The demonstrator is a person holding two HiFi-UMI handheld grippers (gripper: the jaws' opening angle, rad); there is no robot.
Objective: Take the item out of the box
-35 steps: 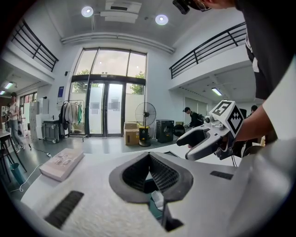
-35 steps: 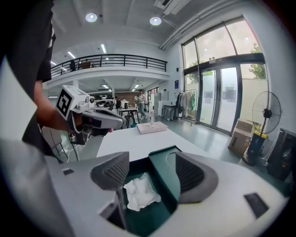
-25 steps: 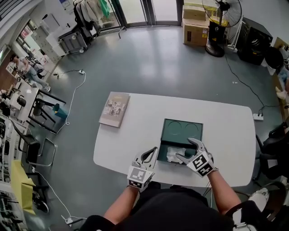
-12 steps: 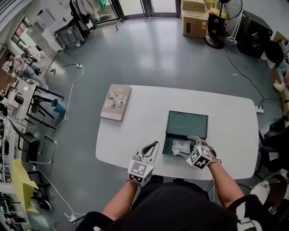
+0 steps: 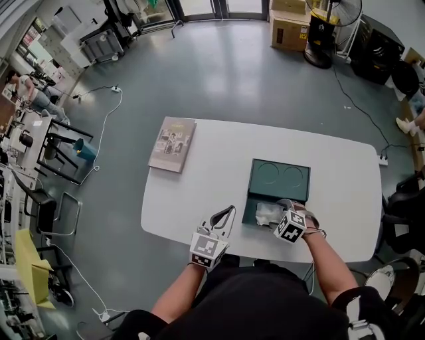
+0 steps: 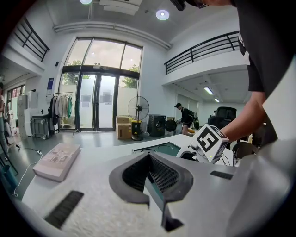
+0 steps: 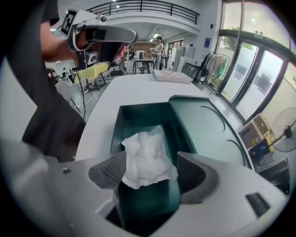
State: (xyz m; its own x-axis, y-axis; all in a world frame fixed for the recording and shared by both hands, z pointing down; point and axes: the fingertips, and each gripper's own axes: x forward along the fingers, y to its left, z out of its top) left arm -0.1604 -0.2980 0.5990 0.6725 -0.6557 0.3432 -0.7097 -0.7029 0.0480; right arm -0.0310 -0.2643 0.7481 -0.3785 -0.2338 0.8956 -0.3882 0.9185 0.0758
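My white table (image 5: 199,166) stands on a smooth grey floor (image 5: 226,80) that shines under round ceiling lights (image 6: 162,15). At the far wall tall glass doors (image 6: 99,99) let daylight in, with a clothes rack (image 6: 60,109) to their left and a standing fan (image 5: 327,12) beside cardboard boxes (image 5: 289,33) to their right. A railed balcony (image 6: 203,48) runs above. Crowded desks (image 5: 36,143) line the left side, and a black chair (image 5: 402,212) sits at my right

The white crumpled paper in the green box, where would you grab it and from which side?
Pinch the crumpled paper across its bunched middle, coming from above: it lies low inside the open box, whose walls block any sideways approach.
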